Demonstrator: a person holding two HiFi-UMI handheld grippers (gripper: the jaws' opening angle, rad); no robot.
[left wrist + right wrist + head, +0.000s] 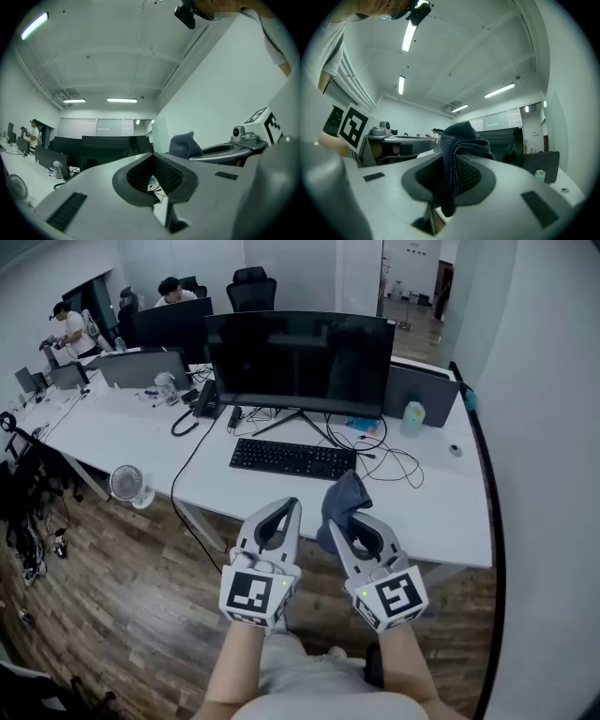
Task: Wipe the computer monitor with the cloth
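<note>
Dark grey cloth (461, 140) is clamped in the jaws of the right gripper (349, 512), raised over the desk's (441, 507) near edge, well short of the monitor (300, 362). Left gripper (281, 510) is held just left of it, jaws pressed together, empty.

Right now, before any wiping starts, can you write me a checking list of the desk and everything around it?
Surface: white desk, things mostly toward the back.
Job's things: dark monitor upright at the back; blue-grey cloth held off the desk.
Clutter: keyboard, bottle, phone; fan by the desk's left edge.
Grippers: left gripper shut, empty; right gripper shut on the cloth.
Cables: black cables looped right of the keyboard; one drops over the front edge.
Surroundings: wooden floor; people at far desks.
</note>
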